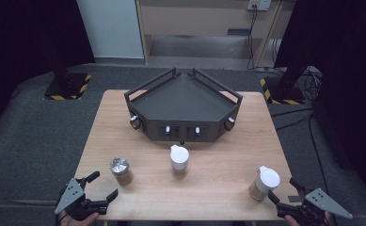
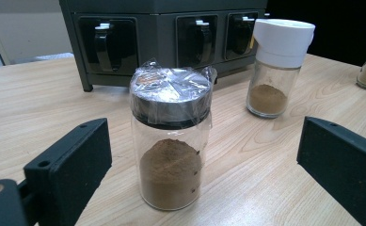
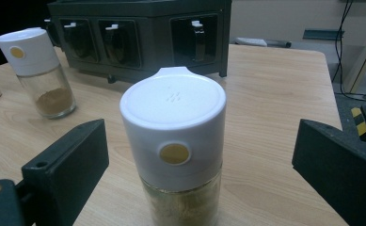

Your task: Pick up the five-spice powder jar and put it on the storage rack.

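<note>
While my hands sit cut off at the bottom edge of the high view, only part of each shows behind its tool. My left gripper [image 1: 97,187] holds its fingers [image 2: 67,165] spread wide with nothing between the pads; the foil-capped jar [image 2: 170,146] stands upright just ahead of them, untouched, near the desk's [image 1: 218,183] front left edge. Its label under the wrinkled plastic wrap is too crumpled to read. My right gripper [image 1: 284,193] is likewise wide open and empty, with the white-capped jar [image 3: 176,141] standing just in front, close to the front right corner; its base is cut off at the bottom of the right gripper view. A second white-capped jar [image 1: 179,161] stands mid-desk, well apart from both others, leaving bare wood on either side. Behind it the dark angled rack [image 1: 183,106] takes up the far half of the desk; what sits inside its front slots is too dark to make out.
</note>
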